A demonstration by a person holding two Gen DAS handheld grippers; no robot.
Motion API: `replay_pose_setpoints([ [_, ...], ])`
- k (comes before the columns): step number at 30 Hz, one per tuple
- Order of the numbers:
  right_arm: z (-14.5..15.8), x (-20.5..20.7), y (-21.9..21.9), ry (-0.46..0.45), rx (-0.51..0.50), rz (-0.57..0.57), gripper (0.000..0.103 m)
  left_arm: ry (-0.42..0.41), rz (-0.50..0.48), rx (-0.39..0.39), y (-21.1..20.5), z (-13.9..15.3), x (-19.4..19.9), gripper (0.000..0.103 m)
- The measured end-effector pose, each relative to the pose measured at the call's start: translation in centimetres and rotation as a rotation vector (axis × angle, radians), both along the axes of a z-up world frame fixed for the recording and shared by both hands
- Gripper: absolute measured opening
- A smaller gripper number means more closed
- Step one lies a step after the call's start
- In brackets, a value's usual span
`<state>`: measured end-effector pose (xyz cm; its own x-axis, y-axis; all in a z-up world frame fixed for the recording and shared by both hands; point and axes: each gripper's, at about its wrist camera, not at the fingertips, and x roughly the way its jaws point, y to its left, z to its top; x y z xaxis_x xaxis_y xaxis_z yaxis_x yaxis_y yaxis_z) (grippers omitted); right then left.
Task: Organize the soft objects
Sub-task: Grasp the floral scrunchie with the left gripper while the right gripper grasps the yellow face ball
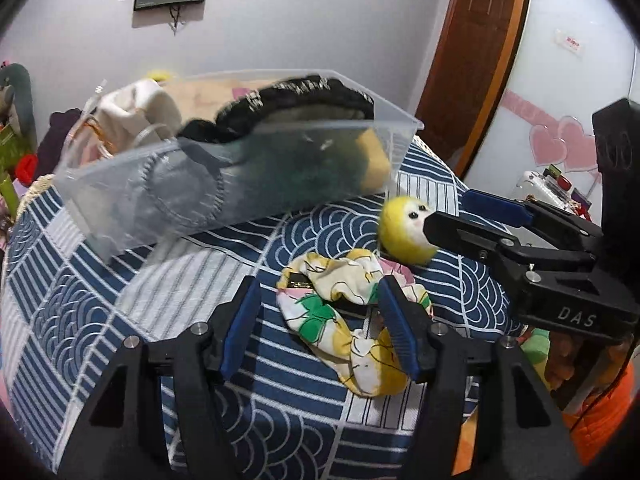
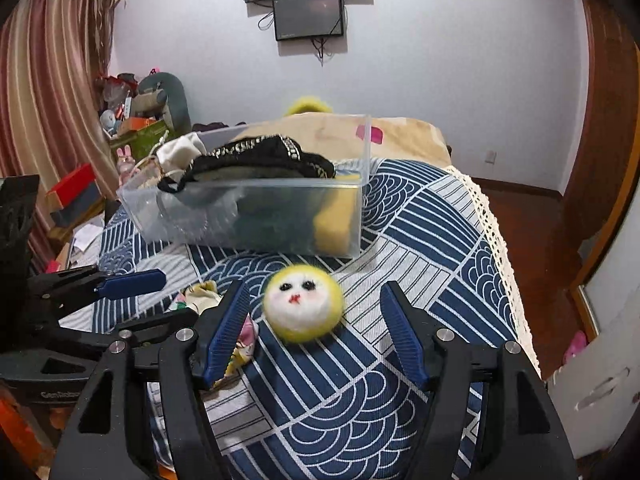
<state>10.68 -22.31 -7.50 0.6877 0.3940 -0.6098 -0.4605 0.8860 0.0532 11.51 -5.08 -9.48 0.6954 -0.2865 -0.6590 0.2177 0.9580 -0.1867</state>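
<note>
A floral cloth scrunchie (image 1: 344, 312) lies on the blue patterned bedspread (image 1: 120, 280). My left gripper (image 1: 320, 320) is open, its jaws either side of the scrunchie, not closed on it. A yellow plush ball with a white face (image 2: 302, 308) lies on the bed, also in the left wrist view (image 1: 404, 236). My right gripper (image 2: 314, 328) is open around the ball, apart from it; it shows in the left wrist view (image 1: 452, 216). A clear plastic bin (image 2: 256, 208) behind holds a black knit item (image 2: 260, 158), grey cloth and a yellow piece.
The bed's lace-trimmed edge (image 2: 500, 240) drops to a wooden floor on the right. A pillow (image 2: 400, 136) lies beyond the bin. Toys and boxes (image 2: 132, 120) crowd the left side by the curtain. A door (image 1: 472, 40) stands at the right.
</note>
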Motion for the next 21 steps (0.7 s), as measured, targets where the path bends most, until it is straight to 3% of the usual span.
replay_pose_setpoints([
  [8, -1.4, 0.6, 0.0, 0.043, 0.002, 0.001, 0.064, 0.006, -0.005, 0.016, -0.9, -1.2, 0.9, 0.06],
  [11, -1.6, 0.7, 0.1, 0.051, 0.016, -0.003, 0.064, 0.002, -0.011, 0.005, -0.7, -1.3, 0.8, 0.048],
  [13, -1.6, 0.8, 0.2, 0.053, 0.021, 0.001, 0.062, -0.001, -0.019, 0.009, -0.7, -1.3, 0.6, 0.033],
  [16, -1.8, 0.8, 0.7, 0.064, 0.011, 0.022, 0.047, 0.001, -0.042, -0.002, -0.7, -1.3, 0.3, 0.019],
  [21, -1.6, 0.7, 0.3, 0.055, 0.037, 0.008, 0.042, -0.024, -0.022, 0.018, -0.3, -0.8, -0.6, 0.014],
])
